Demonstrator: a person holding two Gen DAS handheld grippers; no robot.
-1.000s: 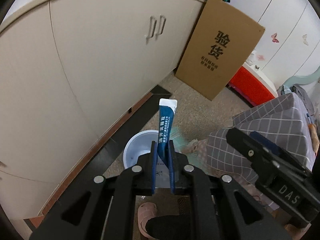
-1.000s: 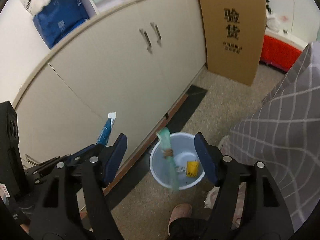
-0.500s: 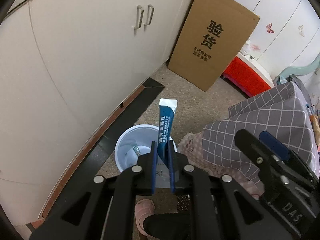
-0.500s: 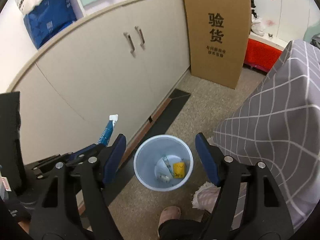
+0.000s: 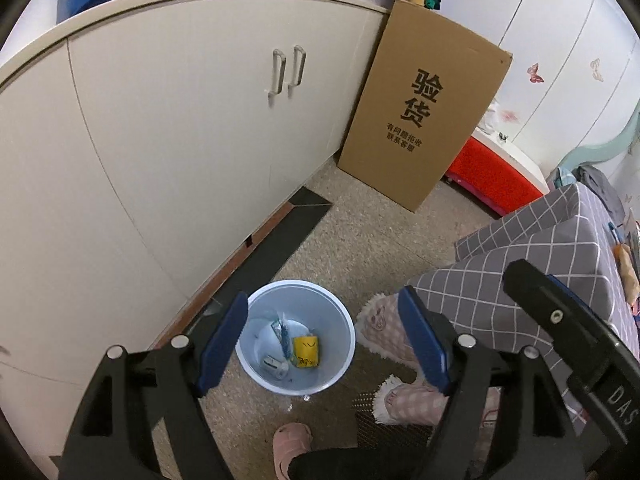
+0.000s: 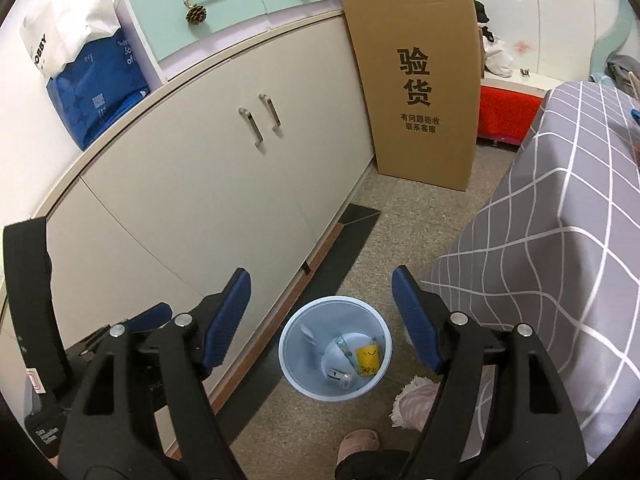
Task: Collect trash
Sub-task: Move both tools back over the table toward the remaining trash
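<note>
From the left wrist, the left gripper (image 5: 322, 338) is opening its jaws above the pale blue bin (image 5: 295, 376), nothing between them; a blue sachet (image 5: 283, 334) and yellow wrapper (image 5: 306, 351) are lying inside. From the right wrist, the right gripper (image 6: 322, 320) is hanging spread and empty, so this piece looks collected.

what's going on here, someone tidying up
A person is collecting trash with a pair of tongs in each hand, both held over a pale blue bin on the floor beside the white cabinets. The left tongs are opening with nothing between them; a blue sachet lies in the bin next to a yellow wrapper. The right tongs are open and empty too.
</note>
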